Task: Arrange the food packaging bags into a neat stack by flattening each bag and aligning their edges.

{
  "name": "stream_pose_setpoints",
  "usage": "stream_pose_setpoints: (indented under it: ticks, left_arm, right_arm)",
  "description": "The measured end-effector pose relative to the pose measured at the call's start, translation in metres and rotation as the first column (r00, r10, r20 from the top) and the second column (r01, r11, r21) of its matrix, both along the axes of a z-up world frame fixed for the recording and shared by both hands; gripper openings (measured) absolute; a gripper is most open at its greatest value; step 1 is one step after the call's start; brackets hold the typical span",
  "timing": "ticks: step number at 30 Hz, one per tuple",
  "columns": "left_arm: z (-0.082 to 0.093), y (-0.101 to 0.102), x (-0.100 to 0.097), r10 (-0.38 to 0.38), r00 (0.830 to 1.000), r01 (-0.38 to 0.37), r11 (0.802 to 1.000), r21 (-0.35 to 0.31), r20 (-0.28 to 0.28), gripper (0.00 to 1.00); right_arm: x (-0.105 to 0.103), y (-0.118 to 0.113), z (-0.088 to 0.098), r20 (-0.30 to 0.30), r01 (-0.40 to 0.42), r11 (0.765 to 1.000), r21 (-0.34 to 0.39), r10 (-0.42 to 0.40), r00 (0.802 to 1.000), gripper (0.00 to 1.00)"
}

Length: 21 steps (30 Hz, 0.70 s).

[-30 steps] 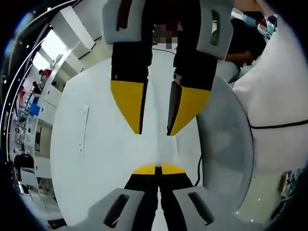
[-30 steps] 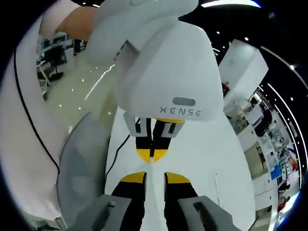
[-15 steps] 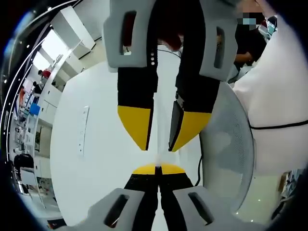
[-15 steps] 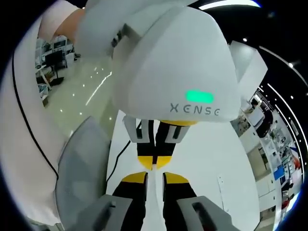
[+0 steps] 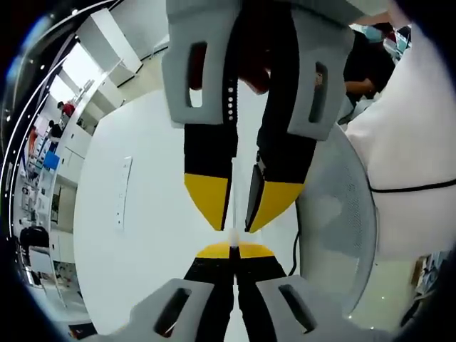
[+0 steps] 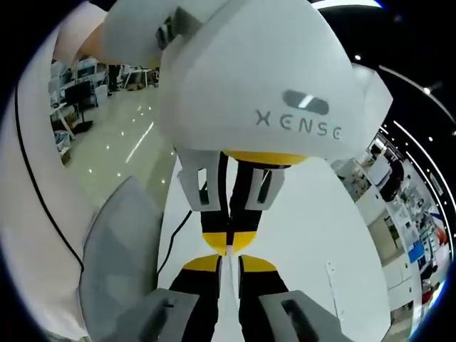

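Observation:
My two grippers meet tip to tip over a white table [image 5: 142,235]. In the left gripper view my left gripper [image 5: 230,251] rises from the bottom with its yellow tips pressed together and nothing in them. My right gripper [image 5: 235,226] comes down from the top of that view, its yellow-tipped jaws a narrow gap apart and empty. In the right gripper view, my right gripper [image 6: 229,262] shows the same thin gap. The left gripper [image 6: 228,242] hangs just beyond it under its white housing, shut.
A grey mesh chair back [image 5: 335,214] [image 6: 121,242] stands at the table's edge, with a black cable [image 5: 296,246] [image 6: 174,231] running beside it. A person in white clothing [image 5: 406,142] is close by. A thin pale strip [image 5: 125,192] lies on the table.
The right gripper has come closer to the left gripper's tips, and its jaws have narrowed from a wide gap to a thin one. The left gripper stays shut.

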<state>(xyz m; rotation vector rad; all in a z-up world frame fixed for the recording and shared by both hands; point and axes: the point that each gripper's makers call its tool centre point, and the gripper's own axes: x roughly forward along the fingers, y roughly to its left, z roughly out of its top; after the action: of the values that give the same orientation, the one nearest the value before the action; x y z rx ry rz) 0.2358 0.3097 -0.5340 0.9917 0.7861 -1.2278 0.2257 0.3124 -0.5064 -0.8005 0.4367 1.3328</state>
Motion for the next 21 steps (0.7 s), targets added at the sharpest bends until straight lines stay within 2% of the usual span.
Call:
stream_pose_setpoints:
  ticks: [21]
  left_arm:
    - [-0.0002, 0.0018, -0.0012, 0.001, 1.000, -0.001, 1.000, -0.002, 0.000, 0.00]
  right_arm:
    - [0.0007, 0.0079, -0.0036, -0.005, -0.004, 1.000, 0.028, 0.004, 1.000, 0.01]
